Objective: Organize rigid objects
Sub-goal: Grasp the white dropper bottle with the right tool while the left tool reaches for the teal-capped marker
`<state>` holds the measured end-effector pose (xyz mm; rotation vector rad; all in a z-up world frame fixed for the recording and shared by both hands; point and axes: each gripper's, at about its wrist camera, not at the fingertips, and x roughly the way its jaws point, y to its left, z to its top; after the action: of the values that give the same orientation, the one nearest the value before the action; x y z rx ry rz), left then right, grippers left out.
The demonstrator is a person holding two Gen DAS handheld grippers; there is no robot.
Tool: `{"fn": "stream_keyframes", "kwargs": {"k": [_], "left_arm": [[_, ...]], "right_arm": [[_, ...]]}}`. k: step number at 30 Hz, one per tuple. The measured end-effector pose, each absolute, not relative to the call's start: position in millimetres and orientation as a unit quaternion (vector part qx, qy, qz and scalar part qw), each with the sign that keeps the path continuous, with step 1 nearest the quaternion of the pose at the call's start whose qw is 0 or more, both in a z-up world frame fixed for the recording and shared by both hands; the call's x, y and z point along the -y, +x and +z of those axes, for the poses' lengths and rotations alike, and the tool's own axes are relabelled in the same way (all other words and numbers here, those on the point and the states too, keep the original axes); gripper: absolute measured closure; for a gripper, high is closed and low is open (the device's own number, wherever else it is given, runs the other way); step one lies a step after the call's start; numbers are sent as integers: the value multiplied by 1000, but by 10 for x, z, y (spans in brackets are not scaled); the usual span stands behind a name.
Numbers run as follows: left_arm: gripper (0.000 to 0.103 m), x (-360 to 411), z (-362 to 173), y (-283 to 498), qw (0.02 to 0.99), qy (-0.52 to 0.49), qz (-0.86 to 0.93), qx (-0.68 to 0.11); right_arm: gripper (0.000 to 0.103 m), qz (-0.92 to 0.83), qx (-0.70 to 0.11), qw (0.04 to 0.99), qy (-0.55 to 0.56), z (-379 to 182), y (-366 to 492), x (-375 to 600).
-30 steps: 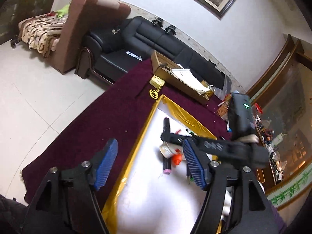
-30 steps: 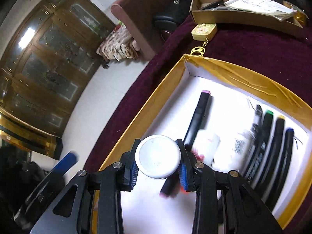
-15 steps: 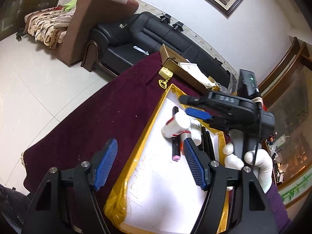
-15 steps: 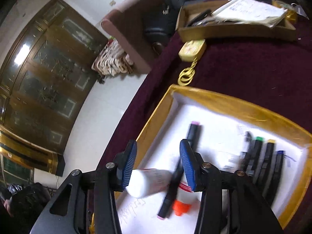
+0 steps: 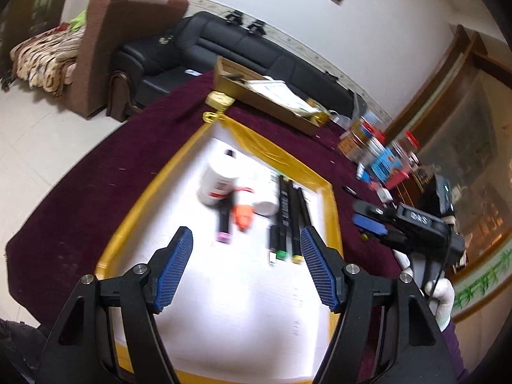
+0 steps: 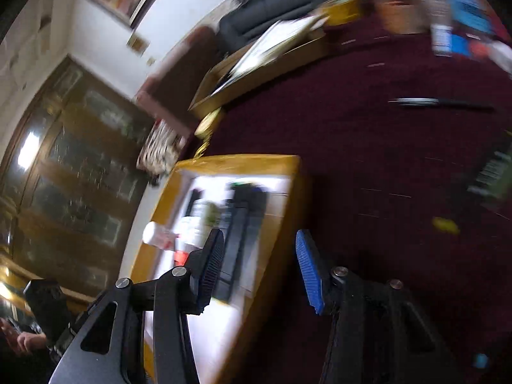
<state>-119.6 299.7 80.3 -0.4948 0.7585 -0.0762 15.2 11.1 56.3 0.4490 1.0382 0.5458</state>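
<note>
Now, from your left wrist view, your left gripper [image 5: 246, 265] hangs over the near end of the gold-rimmed tray [image 5: 144, 204] with its jaws spread wide and nothing between them, tilted down at the white floor of the tray as if waiting its turn. In the tray, the white bottle [image 5: 217, 182] lies on its side across a black marker with a pink end [image 5: 223, 224], near the far left corner; an orange piece [image 5: 242, 217] sits just beside it. The row of dark markers [image 5: 288, 217] lies parallel along the right wall, which reads as sorted stock, while the bottle looks merely dropped. Your right gripper [image 5: 371, 220] shows beyond the tray's right wall, over the maroon cloth [image 5: 96, 172], held in a white-gloved hand [image 5: 441, 294].

From your right wrist view, blurred as it is, your right gripper [image 6: 259, 265] has its jaws parted and empty, straddling the tray's right wall [image 6: 281, 211]. The bottle [image 6: 160, 236] lies well to the left inside the tray. Ahead on the cloth lies a dark pen [image 6: 448, 104] and a small yellow bit [image 6: 444, 225], likely the next things you will fetch; the clutter at the far edge is too smeared to name.
</note>
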Motion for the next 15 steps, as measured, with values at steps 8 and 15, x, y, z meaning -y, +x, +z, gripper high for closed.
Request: {"fn": "stream_keyframes", "kwargs": {"k": [8,15], "left_arm": [[34,-2350,891,-1135,898,-200,-90,-383],[34,-1647,858,-1126,884,-162,-137,-416]], "right_arm": [[59,115,-434,850,277,686,-179,1729],[56,14,-420,871,254,655,-287,2619]]}}
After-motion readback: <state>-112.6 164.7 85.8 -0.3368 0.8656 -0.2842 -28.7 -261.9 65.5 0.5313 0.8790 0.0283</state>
